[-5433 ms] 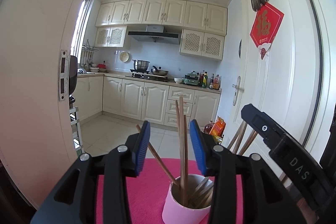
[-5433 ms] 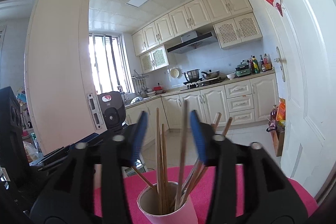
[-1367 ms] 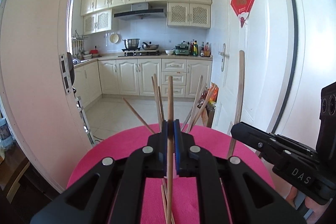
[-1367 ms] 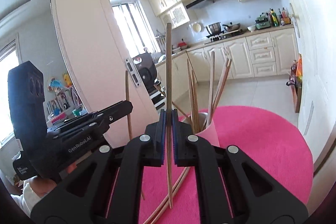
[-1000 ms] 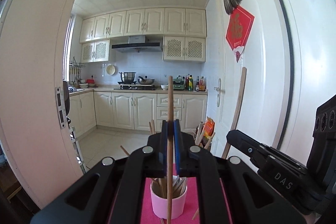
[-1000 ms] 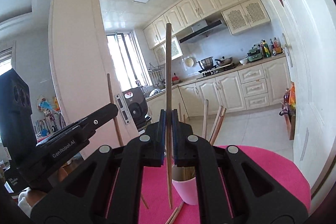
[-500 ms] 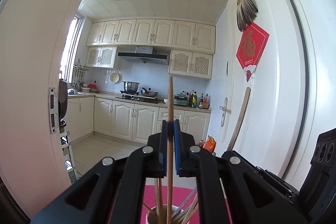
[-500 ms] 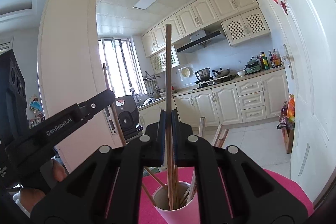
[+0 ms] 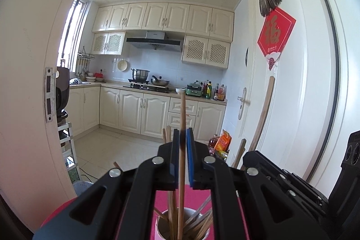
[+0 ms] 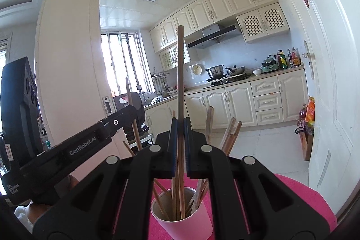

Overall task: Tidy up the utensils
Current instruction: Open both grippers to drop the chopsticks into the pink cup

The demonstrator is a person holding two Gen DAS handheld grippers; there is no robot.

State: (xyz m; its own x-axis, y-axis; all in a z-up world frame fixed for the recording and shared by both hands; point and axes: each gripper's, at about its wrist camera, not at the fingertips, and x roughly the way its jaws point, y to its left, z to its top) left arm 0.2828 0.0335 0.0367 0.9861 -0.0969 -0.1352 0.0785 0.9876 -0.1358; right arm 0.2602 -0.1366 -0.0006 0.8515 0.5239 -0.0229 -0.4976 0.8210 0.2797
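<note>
A pink cup (image 10: pixel 186 223) with several wooden chopsticks stands on a pink mat (image 10: pixel 299 201); it also shows in the left wrist view (image 9: pixel 162 228). My left gripper (image 9: pixel 182 150) is shut on one upright chopstick (image 9: pixel 182 114) whose lower end reaches into the cup. My right gripper (image 10: pixel 180 138) is shut on another upright chopstick (image 10: pixel 180 73) with its lower end inside the cup. Both grippers hang just above the cup, side by side. The left gripper shows at the left of the right wrist view (image 10: pixel 126 115).
The pink mat covers a round table. A white door (image 9: pixel 288 82) stands at the right, a door frame (image 9: pixel 33 82) at the left. A kitchen with cabinets (image 9: pixel 146 114) lies beyond.
Both grippers have come down over the cup with their chopsticks, whose lower ends now sit inside it. Both stay shut.
</note>
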